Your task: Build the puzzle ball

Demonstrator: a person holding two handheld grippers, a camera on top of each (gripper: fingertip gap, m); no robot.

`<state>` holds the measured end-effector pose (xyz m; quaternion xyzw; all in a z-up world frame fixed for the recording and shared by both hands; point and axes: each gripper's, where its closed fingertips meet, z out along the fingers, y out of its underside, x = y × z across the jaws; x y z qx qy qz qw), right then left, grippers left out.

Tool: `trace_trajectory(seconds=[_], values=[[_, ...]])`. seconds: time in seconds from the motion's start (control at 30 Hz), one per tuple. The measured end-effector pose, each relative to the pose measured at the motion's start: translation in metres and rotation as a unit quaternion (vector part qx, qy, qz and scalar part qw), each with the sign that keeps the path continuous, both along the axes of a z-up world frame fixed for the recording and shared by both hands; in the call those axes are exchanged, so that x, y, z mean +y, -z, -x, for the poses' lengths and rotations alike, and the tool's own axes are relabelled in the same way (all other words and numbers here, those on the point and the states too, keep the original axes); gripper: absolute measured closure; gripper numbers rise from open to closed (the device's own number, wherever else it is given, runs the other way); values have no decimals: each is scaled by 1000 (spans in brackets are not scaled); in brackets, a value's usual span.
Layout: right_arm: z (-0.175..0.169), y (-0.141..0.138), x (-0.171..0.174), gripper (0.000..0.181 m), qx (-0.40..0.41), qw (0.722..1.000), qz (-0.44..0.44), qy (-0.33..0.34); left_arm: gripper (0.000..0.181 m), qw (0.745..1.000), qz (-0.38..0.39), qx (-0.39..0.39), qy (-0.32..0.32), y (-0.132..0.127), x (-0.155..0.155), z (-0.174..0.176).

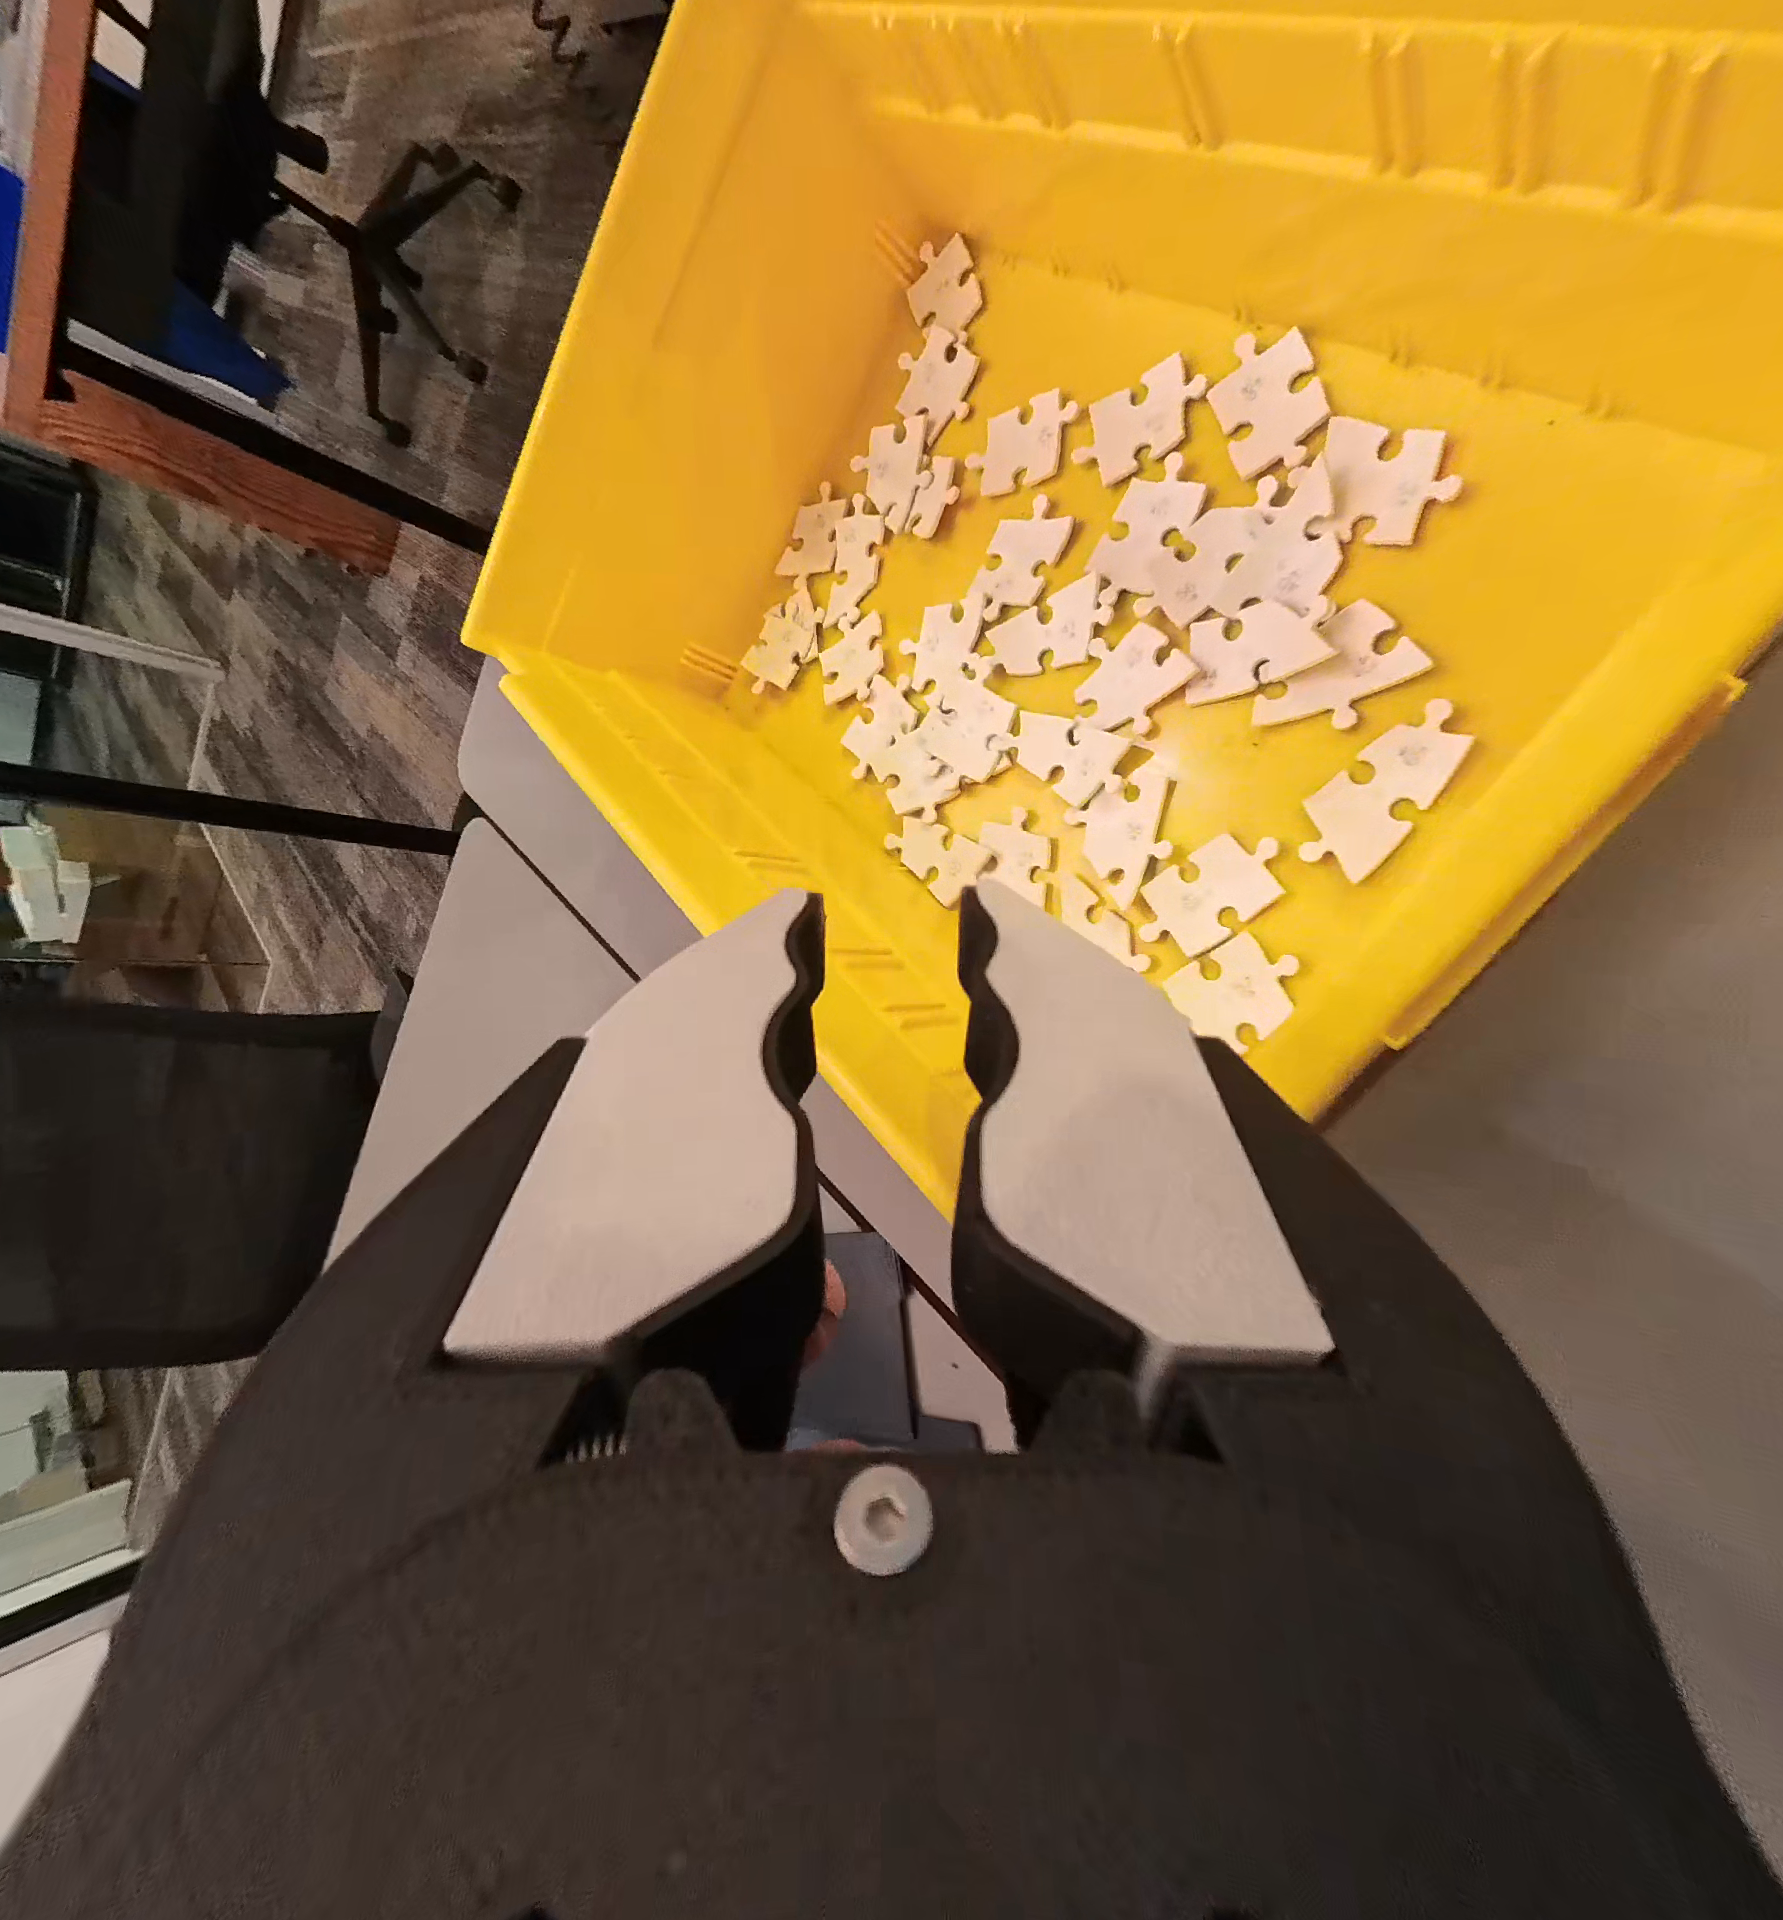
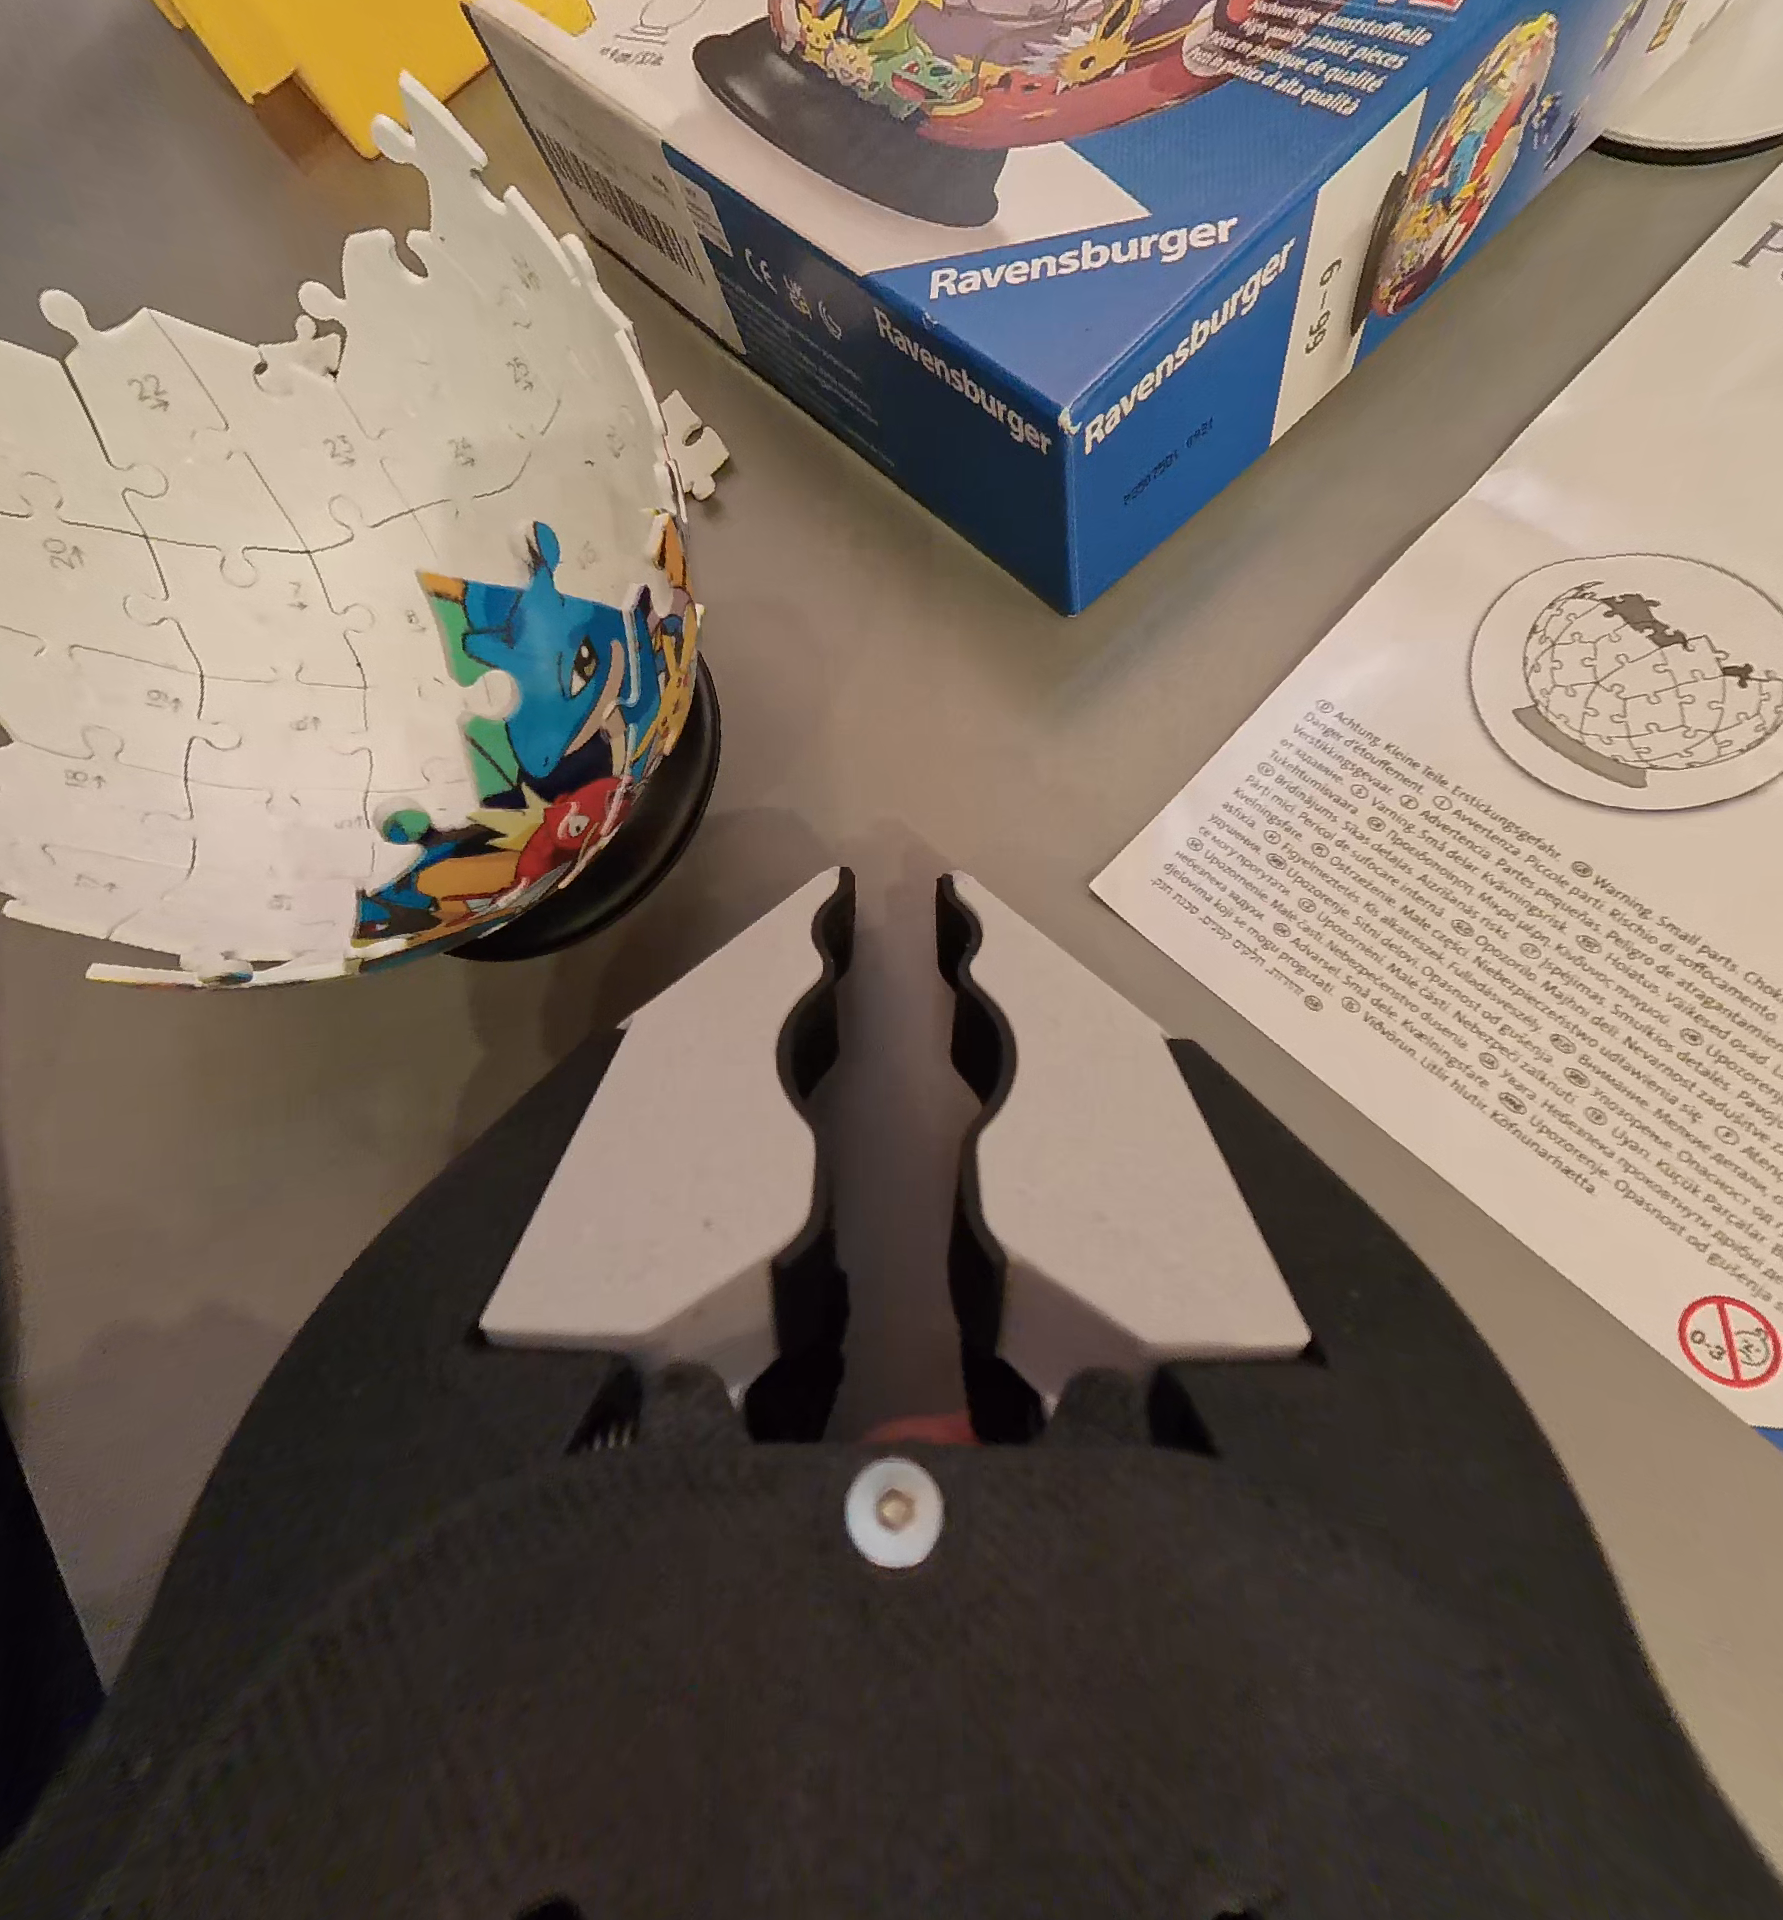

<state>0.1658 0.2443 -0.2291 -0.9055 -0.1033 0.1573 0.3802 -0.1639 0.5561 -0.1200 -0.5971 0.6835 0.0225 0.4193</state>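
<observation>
Half-built puzzle ball (image 2: 274, 644) on black stand (image 2: 648, 862), on grey table (image 2: 918, 707), open side up, white numbered inner faces showing, printed outer faces at lower right edge. Sits up-left of right gripper (image 2: 895, 883), near but apart; jaws parted by a narrow gap, nothing between them. Loose puzzle pieces (image 1: 1105, 665) heaped white side up on floor of yellow bin (image 1: 721, 312), ahead and slightly right of left gripper (image 1: 892, 909); tips over the bin's near rim, jaws apart, empty. Nearest pieces just past the right fingertip (image 1: 980, 914), lying flat. Left gripper nearer the pieces, right gripper nearer the ball. Likely step: picking next piece with left; flat pieces probably awkward to pinch, edge approach needed. Blue puzzle box (image 2: 1074, 270) beyond ball, instruction sheet (image 2: 1541, 883) right of right gripper. Office chair (image 1: 274, 177) on floor past the bin.
</observation>
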Motion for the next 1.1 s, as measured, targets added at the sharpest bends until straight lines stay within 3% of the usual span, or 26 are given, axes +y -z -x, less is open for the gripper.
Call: trace_trajectory(seconds=[0.03, 0.3, 0.57, 0.83, 1.1], values=[[0, 0, 0, 167, -1, 1000, 0, -1, 157, 1000, 2, 2, 2, 2, 2, -1], [3, 0, -1, 167, -15, 1000, -7, -11, 158, 999, 22, 10, 28, 6, 16, -15], [3, 0, 0, 167, -14, 1000, -8, -11, 158, 992, 55, 73, 84, 24, 13, -33], [2, -1, 0, 167, -11, 1000, -10, -7, 159, 976, 108, 135, 134, 36, 16, -61], [1, -1, 0, 168, -8, 1000, -11, -3, 149, 946, 161, 217, 181, 69, 11, -79]])
